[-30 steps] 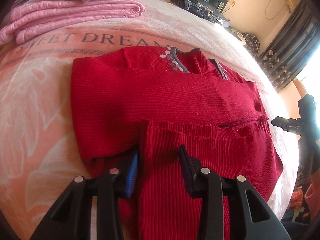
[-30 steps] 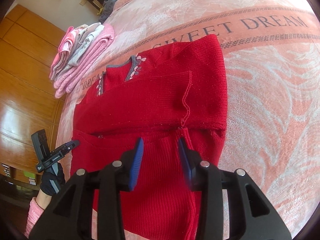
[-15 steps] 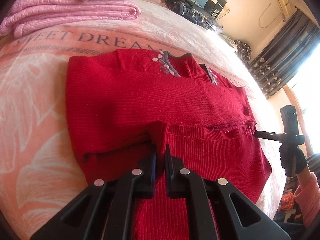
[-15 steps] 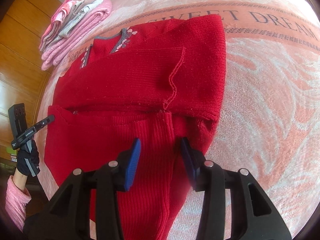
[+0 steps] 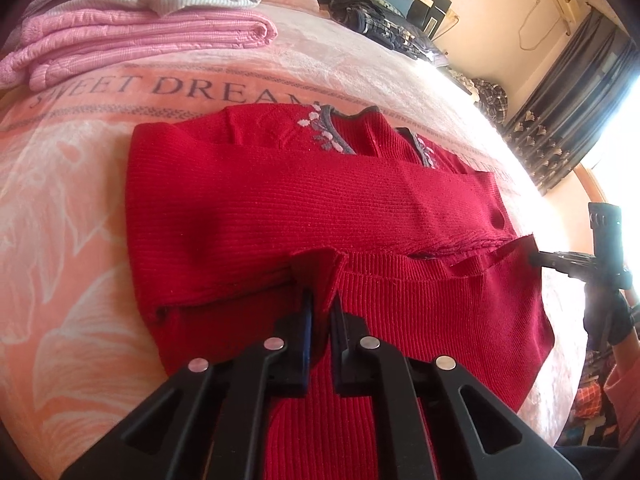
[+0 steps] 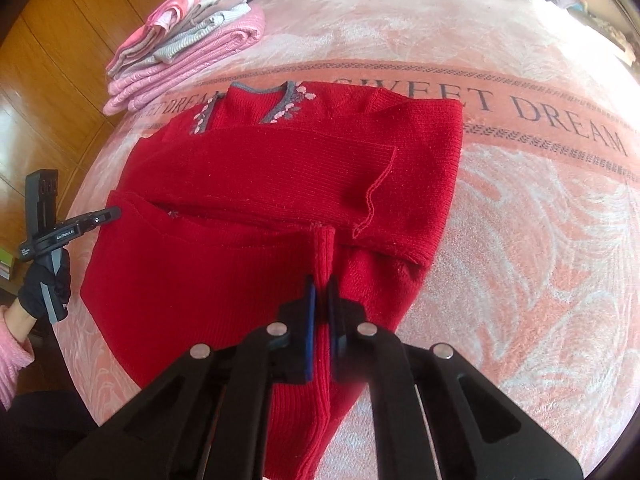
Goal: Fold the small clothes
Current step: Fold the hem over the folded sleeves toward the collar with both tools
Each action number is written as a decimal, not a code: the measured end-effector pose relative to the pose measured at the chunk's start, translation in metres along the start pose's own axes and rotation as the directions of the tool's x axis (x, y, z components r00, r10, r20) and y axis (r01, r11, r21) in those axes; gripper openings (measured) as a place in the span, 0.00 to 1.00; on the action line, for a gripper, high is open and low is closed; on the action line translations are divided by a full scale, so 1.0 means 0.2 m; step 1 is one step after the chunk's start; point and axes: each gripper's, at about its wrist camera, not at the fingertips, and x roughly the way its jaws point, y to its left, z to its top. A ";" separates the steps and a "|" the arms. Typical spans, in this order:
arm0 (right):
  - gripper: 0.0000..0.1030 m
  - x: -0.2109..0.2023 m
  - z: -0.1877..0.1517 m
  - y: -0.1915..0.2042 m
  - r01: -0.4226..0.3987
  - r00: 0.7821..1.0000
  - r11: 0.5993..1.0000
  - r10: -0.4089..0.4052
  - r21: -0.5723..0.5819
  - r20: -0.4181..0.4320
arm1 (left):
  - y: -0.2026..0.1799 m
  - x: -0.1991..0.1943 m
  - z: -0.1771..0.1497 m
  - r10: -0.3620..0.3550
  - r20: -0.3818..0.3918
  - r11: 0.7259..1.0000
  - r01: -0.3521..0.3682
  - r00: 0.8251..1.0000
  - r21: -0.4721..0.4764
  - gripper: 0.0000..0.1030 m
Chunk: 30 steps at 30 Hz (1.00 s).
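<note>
Pink blanketed bed (image 6: 520,220) carries red sweater (image 6: 280,168), folded pink stack (image 6: 188,36)

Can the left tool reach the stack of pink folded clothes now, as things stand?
Probably not freely: the left tool is shut on the red sweater, and the pink stack lies beyond the sweater.

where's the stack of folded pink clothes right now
The stack of folded pink clothes sits at the upper left of the right wrist view, on the bedspread beyond the red sweater, next to the SWEET DREAM lettering.
</note>
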 end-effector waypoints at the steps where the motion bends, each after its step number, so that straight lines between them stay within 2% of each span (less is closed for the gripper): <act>1: 0.04 -0.02 0.00 0.00 -0.030 1.000 1.000 0.030 0.002 0.007 | 0.00 -0.03 0.00 -0.020 0.017 1.000 0.020 1.000 -0.016 0.06; 3: 0.04 -0.04 0.00 0.00 -0.078 0.997 0.997 0.077 0.012 0.019 | -0.02 -0.08 0.00 -0.059 0.050 0.998 0.060 0.997 -0.018 0.06; 6: 0.03 -0.06 0.01 0.00 -0.125 0.992 0.991 0.123 0.044 0.041 | -0.08 -0.17 0.00 -0.071 0.086 0.997 0.068 0.994 0.034 0.06; 10: 0.03 -0.11 0.04 -0.01 -0.119 0.991 0.991 0.115 0.067 0.067 | -0.10 -0.23 0.02 -0.081 0.117 0.996 0.078 0.990 0.029 0.06; 13: 0.03 -0.22 0.07 -0.03 -0.153 0.981 0.985 0.141 0.086 0.131 | -0.08 -0.29 0.06 -0.087 0.162 0.996 0.088 0.983 0.000 0.06; 17: 0.03 -0.37 0.17 -0.06 -0.177 0.964 0.977 0.148 0.119 0.220 | -0.07 -0.39 0.16 -0.091 0.249 0.995 0.100 0.964 -0.023 0.04; 20: 0.03 -0.40 0.31 -0.06 -0.101 0.970 0.987 0.069 0.127 0.234 | -0.07 -0.43 0.29 -0.042 0.292 0.998 0.053 0.955 -0.031 0.04; 24: 0.03 -0.33 0.56 -0.08 -0.044 0.967 0.987 0.004 0.154 0.255 | -0.03 -0.37 0.53 0.019 0.315 0.999 -0.002 0.949 -0.053 0.04; 25: 0.03 -0.29 0.62 -0.08 -0.035 0.966 0.987 -0.007 0.158 0.257 | -0.03 -0.33 0.57 0.054 0.318 0.998 -0.038 0.947 -0.055 0.04; 27: 0.03 -0.17 0.73 -0.08 0.041 0.967 0.989 -0.076 0.145 0.244 | 0.00 -0.24 0.65 0.097 0.312 0.995 -0.086 0.945 -0.049 0.04; 30: 0.03 0.05 0.83 -0.10 0.094 0.969 0.983 -0.127 0.155 0.212 | 0.05 -0.05 0.72 0.181 0.291 0.983 -0.176 0.939 -0.044 0.04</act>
